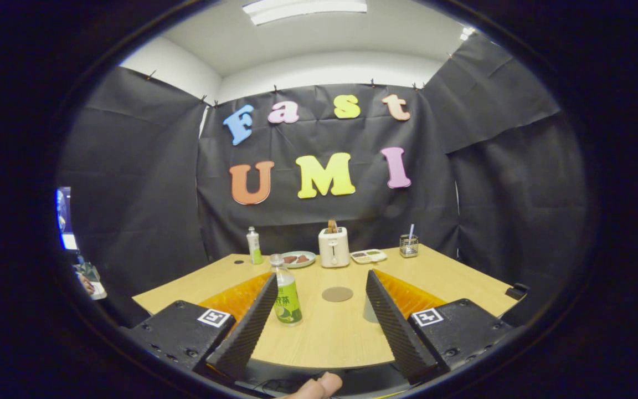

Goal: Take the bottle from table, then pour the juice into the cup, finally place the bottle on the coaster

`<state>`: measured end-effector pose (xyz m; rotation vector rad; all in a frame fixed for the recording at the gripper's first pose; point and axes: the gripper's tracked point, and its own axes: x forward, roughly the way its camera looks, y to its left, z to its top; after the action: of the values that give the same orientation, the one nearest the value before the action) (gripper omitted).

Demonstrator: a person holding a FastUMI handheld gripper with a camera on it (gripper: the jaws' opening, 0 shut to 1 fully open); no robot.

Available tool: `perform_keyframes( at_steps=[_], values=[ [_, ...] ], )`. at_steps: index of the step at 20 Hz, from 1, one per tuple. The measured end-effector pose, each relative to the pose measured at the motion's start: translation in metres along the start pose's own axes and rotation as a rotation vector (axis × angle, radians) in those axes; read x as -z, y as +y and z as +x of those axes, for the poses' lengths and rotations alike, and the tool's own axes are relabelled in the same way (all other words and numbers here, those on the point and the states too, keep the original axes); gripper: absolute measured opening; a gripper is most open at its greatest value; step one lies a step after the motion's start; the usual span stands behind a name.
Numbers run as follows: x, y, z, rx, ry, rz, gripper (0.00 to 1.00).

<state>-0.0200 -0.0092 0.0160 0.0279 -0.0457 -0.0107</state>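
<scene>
Your gripper (319, 293) hangs above the near edge of the wooden table (463, 288) with its fingers spread wide and nothing between them but bare tabletop. The bottle (286, 293), with a green label, stands upright just ahead of the left finger (250, 327), close beside its tip and partly overlapped by it. The round coaster (337, 294) lies flat on the table beyond the fingers, roughly midway between them and to the right of the bottle. The cup (370, 310) sits next to the right finger (394, 324), mostly hidden behind it. Farther back along the table you have a second bottle (253, 245), a plate (299, 259), a white toaster (334, 247), a divided tray (368, 255) and a wire holder (408, 245). A fingertip (319, 387) shows beneath the gripper.
</scene>
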Motion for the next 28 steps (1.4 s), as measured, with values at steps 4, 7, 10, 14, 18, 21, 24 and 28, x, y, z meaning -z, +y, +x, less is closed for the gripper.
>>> perform_keyframes(
  at_steps=[4, 7, 10, 14, 18, 21, 24, 28],
  values=[
    [-0.002, 0.002, -0.001, -0.007, -0.015, -0.013, 1.00],
    [0.001, -0.002, 0.000, 0.005, 0.002, -0.005, 1.00],
    [0.008, -0.004, 0.005, 0.021, 0.029, 0.006, 1.00],
    [0.011, -0.004, 0.007, 0.017, 0.028, -0.005, 1.00],
    [0.010, -0.004, 0.008, 0.018, 0.015, -0.016, 1.00],
    [0.011, -0.003, 0.011, 0.011, 0.012, -0.013, 1.00],
    [0.017, -0.002, 0.015, 0.004, 0.030, -0.018, 1.00],
    [0.019, 0.001, 0.019, -0.002, 0.034, -0.028, 1.00]
  ],
)
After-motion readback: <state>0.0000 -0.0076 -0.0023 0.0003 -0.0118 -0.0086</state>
